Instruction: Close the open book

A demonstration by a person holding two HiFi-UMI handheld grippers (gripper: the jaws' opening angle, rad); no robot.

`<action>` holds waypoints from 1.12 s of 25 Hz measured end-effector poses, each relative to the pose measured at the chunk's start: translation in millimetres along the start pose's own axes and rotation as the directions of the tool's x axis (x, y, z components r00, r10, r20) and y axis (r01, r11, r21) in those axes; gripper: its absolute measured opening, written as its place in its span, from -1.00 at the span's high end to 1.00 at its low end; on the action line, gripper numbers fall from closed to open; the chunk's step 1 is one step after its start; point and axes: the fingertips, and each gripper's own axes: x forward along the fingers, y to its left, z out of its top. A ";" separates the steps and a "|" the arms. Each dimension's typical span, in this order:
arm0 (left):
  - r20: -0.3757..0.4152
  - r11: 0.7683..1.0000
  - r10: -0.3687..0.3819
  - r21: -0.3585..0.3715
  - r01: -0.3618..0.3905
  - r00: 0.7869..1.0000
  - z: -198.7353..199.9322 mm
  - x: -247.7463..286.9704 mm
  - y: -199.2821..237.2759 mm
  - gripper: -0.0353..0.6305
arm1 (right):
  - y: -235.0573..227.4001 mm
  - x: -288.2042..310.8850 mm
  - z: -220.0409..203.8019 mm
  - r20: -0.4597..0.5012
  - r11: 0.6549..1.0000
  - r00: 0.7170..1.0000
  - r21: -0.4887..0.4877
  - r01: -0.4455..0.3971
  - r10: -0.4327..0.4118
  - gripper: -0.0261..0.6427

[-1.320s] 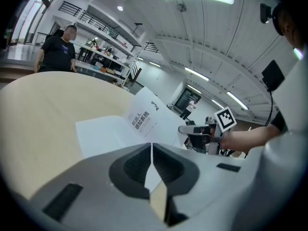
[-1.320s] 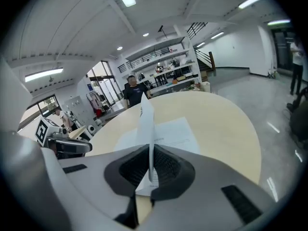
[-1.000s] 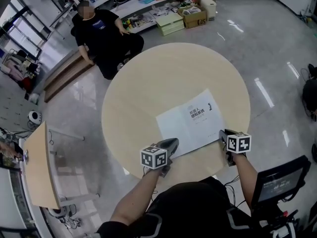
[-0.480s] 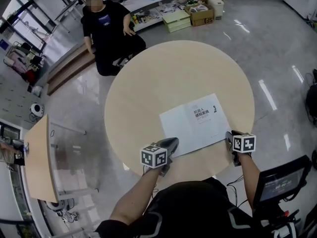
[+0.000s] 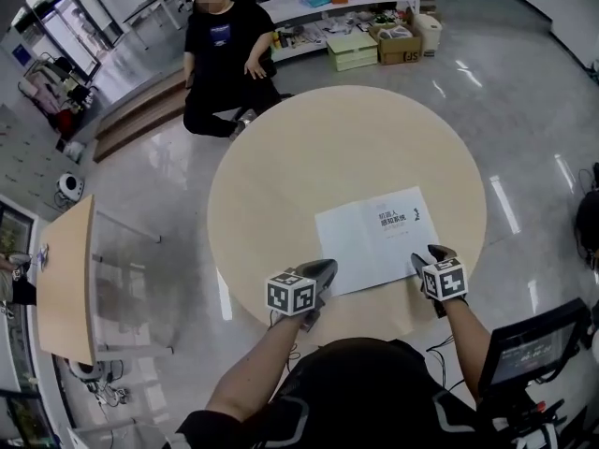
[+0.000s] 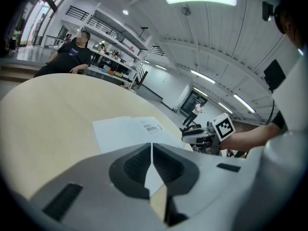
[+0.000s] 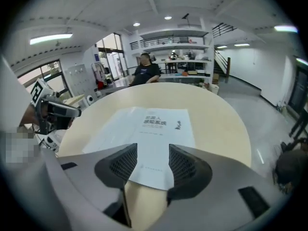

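Left gripper [image 5: 325, 269] jaws sit shut at 7 o'clock of the book [image 5: 374, 237], right gripper [image 5: 426, 255] jaws, just opening, straddle its 5 o'clock corner, open bench [image 5: 309, 148] beyond.

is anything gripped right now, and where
Left gripper seems shut on the book's near-left corner. Right gripper's jaws have just been opening, clear of the corner between them.
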 end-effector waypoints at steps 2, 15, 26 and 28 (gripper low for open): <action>0.012 1.000 0.020 -0.017 -0.019 1.000 -2.0 -9.8 2.7 0.90 | 32.5 7.0 10.8 -0.017 0.995 0.998 -0.078 -0.062 0.061 0.36; 0.041 0.983 0.138 -0.127 -0.132 0.989 -50.1 -68.0 45.2 0.90 | 213.3 65.3 -33.0 -0.302 0.693 0.922 -0.610 -0.384 0.244 0.21; 0.034 0.979 0.134 -0.158 -0.127 0.990 -61.7 -74.2 31.0 0.90 | 217.2 62.7 -50.3 -0.326 0.466 0.932 -0.807 -0.362 0.158 0.21; 0.037 0.980 0.132 -0.156 -0.124 0.991 -60.4 -74.0 30.1 0.90 | 213.7 63.1 -46.5 -0.315 0.469 0.938 -0.813 -0.346 0.146 0.21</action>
